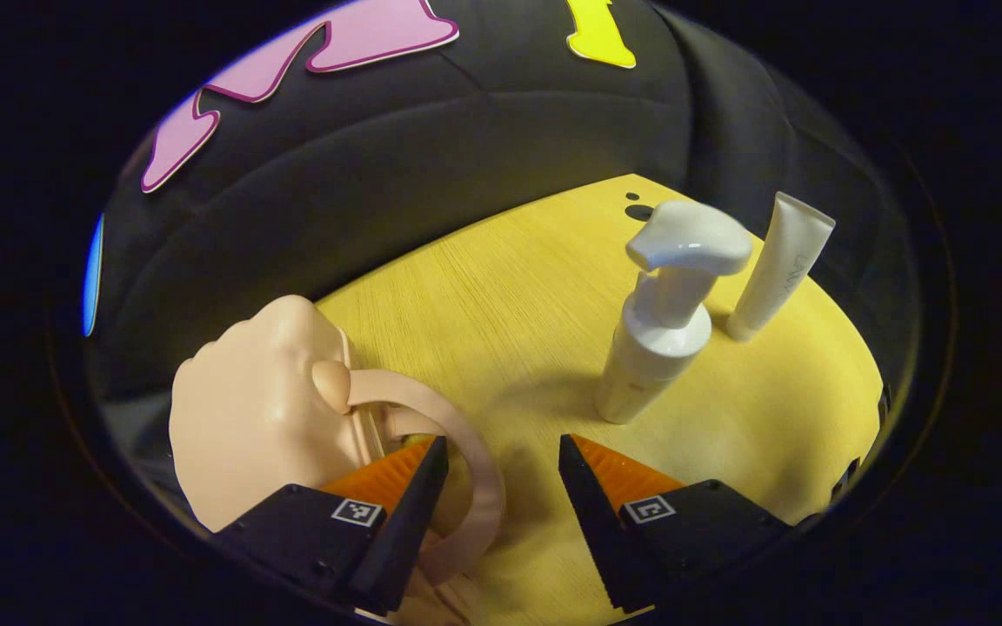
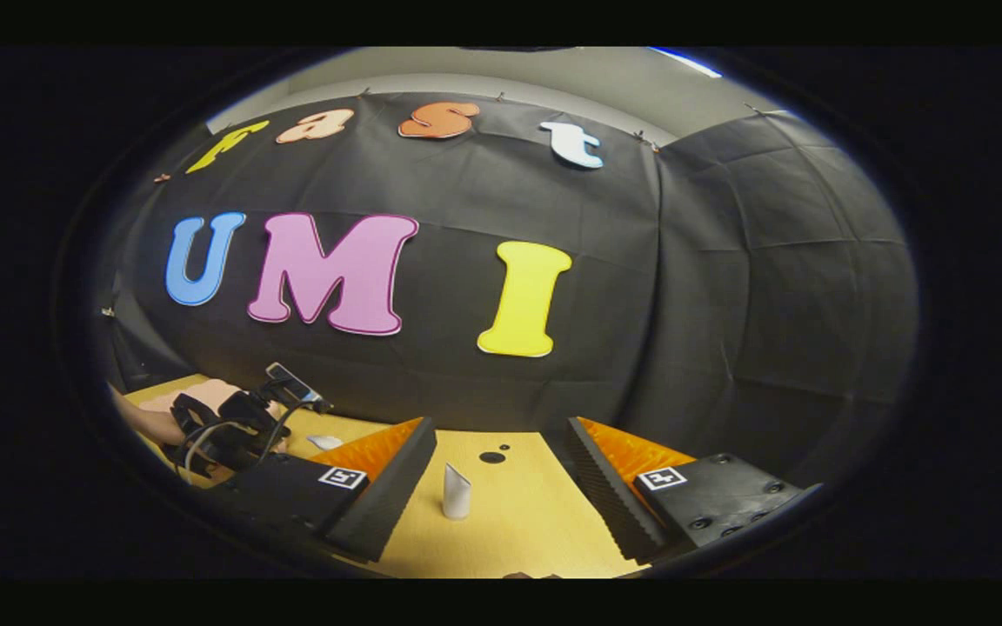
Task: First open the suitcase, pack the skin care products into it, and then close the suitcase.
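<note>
Wooden worktop carries one pink suitcase at its left edge, one white pump bottle upright mid-table, and one white tube standing near the far edge, its print unreadable. Left gripper gapes beside the suitcase handle; right gripper gapes too.

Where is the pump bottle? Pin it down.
In the left gripper view, the pump bottle stands upright on the wooden table, right of centre, just left of the white tube.
</note>
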{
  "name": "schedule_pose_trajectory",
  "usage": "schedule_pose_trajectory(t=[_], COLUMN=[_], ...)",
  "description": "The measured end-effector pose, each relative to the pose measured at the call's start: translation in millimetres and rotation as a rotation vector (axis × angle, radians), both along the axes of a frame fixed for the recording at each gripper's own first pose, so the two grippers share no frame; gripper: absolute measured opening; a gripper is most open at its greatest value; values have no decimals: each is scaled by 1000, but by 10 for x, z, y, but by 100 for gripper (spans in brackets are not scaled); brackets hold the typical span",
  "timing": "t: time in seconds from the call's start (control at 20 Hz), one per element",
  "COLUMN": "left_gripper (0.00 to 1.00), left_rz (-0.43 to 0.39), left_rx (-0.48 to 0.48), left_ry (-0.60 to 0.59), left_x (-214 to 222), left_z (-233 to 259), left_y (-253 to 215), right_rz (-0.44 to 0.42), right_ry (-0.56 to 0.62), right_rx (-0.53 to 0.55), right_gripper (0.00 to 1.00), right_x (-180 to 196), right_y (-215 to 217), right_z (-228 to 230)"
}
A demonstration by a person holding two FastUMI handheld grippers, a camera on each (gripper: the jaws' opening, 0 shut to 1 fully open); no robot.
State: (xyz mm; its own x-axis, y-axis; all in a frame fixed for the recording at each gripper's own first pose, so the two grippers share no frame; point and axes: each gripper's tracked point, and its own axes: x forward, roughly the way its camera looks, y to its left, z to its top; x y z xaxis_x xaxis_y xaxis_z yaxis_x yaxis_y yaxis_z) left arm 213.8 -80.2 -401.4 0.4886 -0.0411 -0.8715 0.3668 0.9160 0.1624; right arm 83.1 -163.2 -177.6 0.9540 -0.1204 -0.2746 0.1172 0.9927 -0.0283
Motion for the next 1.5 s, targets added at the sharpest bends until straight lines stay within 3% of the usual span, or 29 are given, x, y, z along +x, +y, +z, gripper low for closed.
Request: schedule_pose_trajectory(t=[0.05, 0.2, 0.35, 0.45, 0.55, 0.7, 0.75, 1.1, 1.5], left_gripper=[75, 62, 27, 29, 18, 24, 20, 20, 20], left_rz=[17, 45, 89, 75, 62, 73, 83, 95, 181], left_rx=[-13, 9, -43, -57, -73, -115, -126, -176, -228], left_ry=[32, 53, 70, 63, 39, 24, 22, -45, -113], left_x=[-32, 21, 28, 44, 68, 98, 101, 203, 362], left_z=[-84, -229, -238, -194, -105, 129, 197, 800, 1955], left_y=[-37, 87, 124, 107, 58, 25, 41, 129, 1189], right_rz=[2, -3, -2, 8, 17, 28, 33, 64, 111], right_ry=[4, -7, -9, 0, 4, -6, -8, -11, -59], right_rx=[6, 9, 8, 8, 8, 11, 9, 9, -12], right_gripper=[97, 97, 96, 97, 97, 96, 96, 96, 96], right_x=[11, 55, 62, 57, 62, 71, 75, 113, 187], right_y=[-7, -62, -78, -45, -5, 66, 93, 329, 764], right_z=[-21, -10, -29, -76, -78, -37, -29, 64, 422])
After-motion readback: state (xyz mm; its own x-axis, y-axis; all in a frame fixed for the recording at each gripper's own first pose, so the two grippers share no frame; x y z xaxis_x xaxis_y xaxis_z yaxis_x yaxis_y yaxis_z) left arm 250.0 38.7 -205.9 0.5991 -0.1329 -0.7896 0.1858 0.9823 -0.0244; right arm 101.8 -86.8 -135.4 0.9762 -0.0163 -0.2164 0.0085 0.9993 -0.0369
